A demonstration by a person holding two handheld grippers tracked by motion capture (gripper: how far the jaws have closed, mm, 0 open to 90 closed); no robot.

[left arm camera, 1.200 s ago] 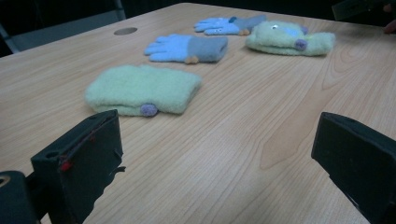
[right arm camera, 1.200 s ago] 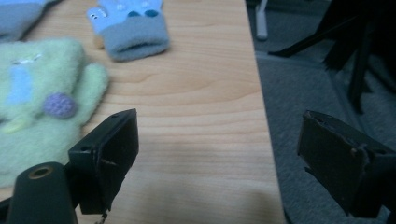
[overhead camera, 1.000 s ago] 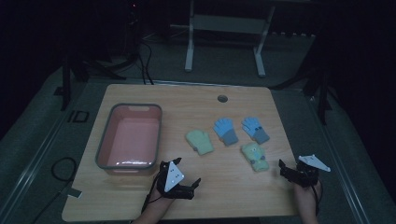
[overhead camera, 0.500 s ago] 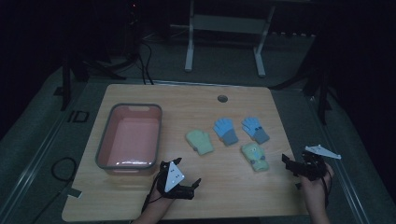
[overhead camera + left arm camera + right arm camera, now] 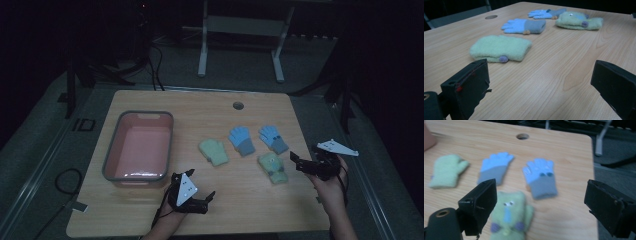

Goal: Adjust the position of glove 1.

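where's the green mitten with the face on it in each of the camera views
High view: the green face mitten lies right of centre, just left of the right tongs.
Left gripper view: upper right.
Right gripper view: bottom centre.
Shared landmark: the round table hole.

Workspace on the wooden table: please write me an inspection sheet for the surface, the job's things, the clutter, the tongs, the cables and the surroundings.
Surface: wooden table, with a round hole near the far edge.
Job's things: plain green mitten; green mitten with a face; two blue gloves with grey cuffs, all lying flat and apart.
Clutter: pink tub, with nothing seen inside.
Tongs: left tongs open, low over the near edge; right tongs open, beside the mitten with a face, holding nothing.
Cables: black cable on the floor at the left.
Surroundings: dark room; white frame behind the table.
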